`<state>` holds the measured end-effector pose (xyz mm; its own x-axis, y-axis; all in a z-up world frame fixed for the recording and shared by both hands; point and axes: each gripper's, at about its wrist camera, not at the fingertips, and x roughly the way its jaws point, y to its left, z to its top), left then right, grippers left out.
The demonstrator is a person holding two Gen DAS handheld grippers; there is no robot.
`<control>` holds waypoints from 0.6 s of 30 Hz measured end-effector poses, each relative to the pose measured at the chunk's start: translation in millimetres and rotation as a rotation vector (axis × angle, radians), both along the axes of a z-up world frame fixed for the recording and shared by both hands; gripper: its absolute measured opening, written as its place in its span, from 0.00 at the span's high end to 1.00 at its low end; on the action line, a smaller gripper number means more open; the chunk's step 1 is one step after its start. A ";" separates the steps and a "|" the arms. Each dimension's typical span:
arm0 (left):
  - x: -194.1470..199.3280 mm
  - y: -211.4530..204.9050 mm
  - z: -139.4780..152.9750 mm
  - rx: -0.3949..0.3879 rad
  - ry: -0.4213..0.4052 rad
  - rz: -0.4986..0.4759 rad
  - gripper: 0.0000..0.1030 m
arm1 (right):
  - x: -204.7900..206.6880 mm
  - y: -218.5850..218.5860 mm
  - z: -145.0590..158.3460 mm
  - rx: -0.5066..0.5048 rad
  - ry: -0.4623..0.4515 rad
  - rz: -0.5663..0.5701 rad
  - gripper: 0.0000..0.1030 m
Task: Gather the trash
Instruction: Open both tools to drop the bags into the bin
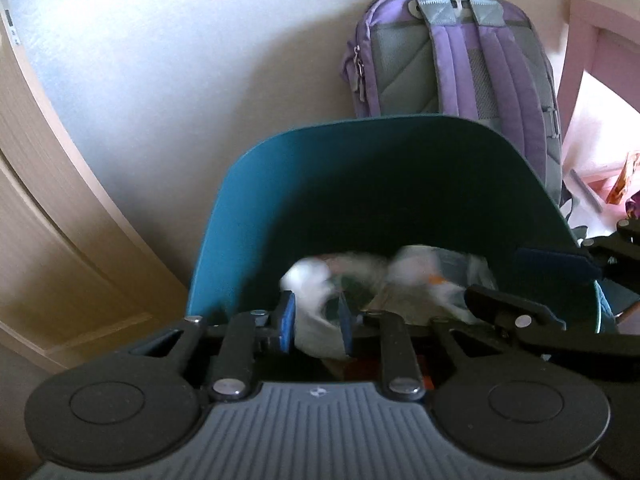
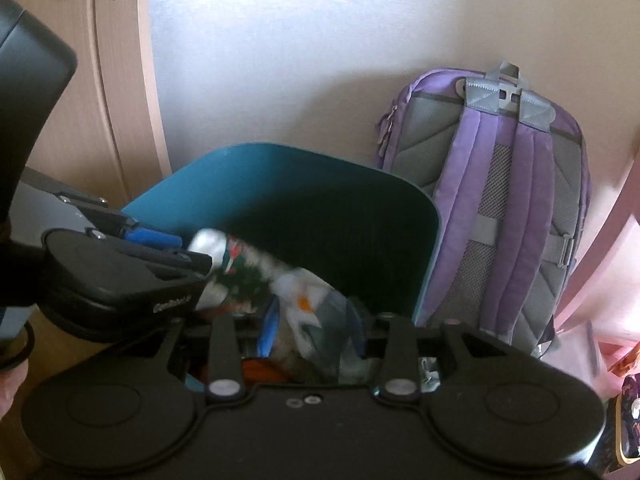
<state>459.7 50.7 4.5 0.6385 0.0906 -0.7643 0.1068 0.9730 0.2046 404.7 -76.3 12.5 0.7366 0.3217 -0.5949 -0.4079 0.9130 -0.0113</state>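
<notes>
A teal bin (image 1: 360, 184) stands against the wall with my two grippers over its mouth. My left gripper (image 1: 316, 318) is shut on a blurred white paper wad (image 1: 312, 280) held between its blue pads. In the right wrist view my right gripper (image 2: 314, 330) is shut on a crumpled clear and white plastic wrapper (image 2: 316, 312) with an orange spot. The bin (image 2: 320, 200) holds more wrappers, and the left gripper (image 2: 176, 248) comes in from the left with its white wad (image 2: 208, 244). The right gripper's blue pad (image 1: 552, 260) shows at the bin's right rim.
A purple and grey backpack (image 1: 460, 60) (image 2: 512, 200) leans on the wall right of the bin. A wooden door (image 2: 100, 100) (image 1: 60, 200) is at the left. Pink furniture (image 1: 592, 40) with small coloured items (image 1: 620, 188) stands at the far right.
</notes>
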 end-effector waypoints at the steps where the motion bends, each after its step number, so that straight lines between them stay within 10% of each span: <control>1: -0.7 -0.5 1.9 0.000 -0.002 -0.001 0.73 | -1.0 0.0 0.9 0.002 -0.001 -0.002 0.66; 8: -13.6 0.4 15.1 -0.031 -0.076 0.020 0.37 | -15.4 -4.6 13.5 0.024 -0.021 -0.016 0.65; 18: -57.6 4.9 44.7 -0.062 -0.120 0.015 0.36 | -59.1 -14.6 40.3 0.058 -0.070 -0.015 0.64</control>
<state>402.1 55.6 49.2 0.7247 0.0561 -0.6867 0.0704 0.9854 0.1548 345.6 -90.9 52.8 0.7807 0.3432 -0.5222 -0.3945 0.9188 0.0141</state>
